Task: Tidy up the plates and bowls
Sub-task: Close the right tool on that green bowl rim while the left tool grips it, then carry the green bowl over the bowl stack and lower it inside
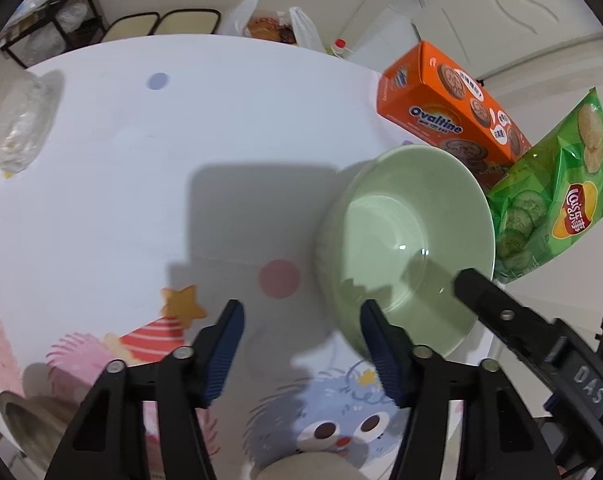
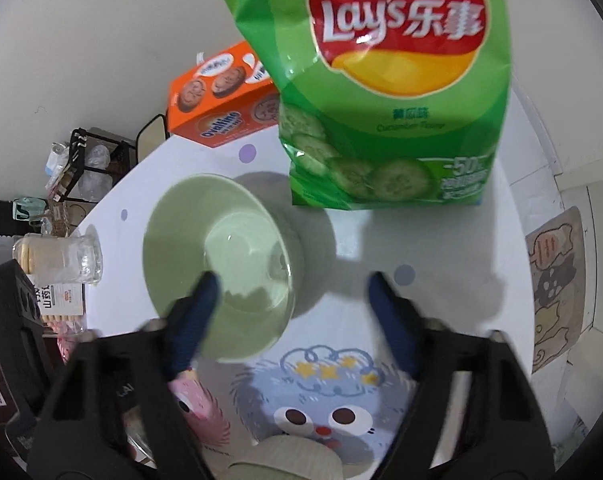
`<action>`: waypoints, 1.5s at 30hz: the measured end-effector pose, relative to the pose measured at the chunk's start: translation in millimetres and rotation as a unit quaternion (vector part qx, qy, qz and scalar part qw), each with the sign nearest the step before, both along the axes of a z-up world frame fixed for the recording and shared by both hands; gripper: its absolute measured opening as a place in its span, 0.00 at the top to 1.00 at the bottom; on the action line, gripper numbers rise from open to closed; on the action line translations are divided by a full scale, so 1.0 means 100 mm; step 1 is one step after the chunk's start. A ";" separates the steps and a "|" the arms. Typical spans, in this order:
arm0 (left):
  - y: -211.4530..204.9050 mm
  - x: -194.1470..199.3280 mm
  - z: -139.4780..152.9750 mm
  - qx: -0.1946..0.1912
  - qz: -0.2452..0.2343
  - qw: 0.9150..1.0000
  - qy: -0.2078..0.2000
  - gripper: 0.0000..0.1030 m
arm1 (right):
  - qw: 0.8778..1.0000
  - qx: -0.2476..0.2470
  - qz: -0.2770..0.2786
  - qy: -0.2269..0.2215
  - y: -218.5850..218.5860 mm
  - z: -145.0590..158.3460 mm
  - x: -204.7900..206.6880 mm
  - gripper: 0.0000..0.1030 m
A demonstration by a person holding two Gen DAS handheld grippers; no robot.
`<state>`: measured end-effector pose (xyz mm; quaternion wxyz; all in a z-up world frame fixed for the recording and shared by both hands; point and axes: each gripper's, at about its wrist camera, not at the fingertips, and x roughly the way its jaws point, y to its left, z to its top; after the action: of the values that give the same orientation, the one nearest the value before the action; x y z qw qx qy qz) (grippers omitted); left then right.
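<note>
A pale green bowl (image 1: 405, 240) (image 2: 217, 248) stands upright on the round table with the cartoon cloth (image 1: 141, 160) (image 2: 441, 248). My left gripper (image 1: 301, 320) is open at the bowl's near left side: its right finger overlaps the rim, its left finger is over the cloth. My right gripper (image 2: 291, 284) is open astride the bowl's other side, one finger inside the bowl and one outside; no pad presses on the wall. One black finger (image 1: 485, 300) of it shows over the bowl in the left wrist view. A ribbed beige bowl (image 1: 313, 468) (image 2: 285, 460) sits at the near edge.
An orange Ovaltine box (image 1: 445, 112) (image 2: 221, 92) and a green Lay's bag (image 1: 553, 196) (image 2: 393, 92) stand just behind the bowl. A glass jar of biscuits (image 1: 13, 120) (image 2: 61, 256) is farther left. Chairs and a shelf are beyond the table's edge.
</note>
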<state>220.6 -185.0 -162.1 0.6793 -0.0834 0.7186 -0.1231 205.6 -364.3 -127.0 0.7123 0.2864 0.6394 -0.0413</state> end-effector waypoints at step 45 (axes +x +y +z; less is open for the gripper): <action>-0.03 -0.74 1.12 -0.026 -0.052 0.995 -0.084 0.88 | 0.995 -0.046 0.019 -0.089 0.33 0.99 -0.76 0.90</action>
<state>146.6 -188.3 -49.7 0.7273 -0.0532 0.6591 -0.1836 129.6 -331.2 -28.2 0.7797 0.2437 0.5759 -0.0311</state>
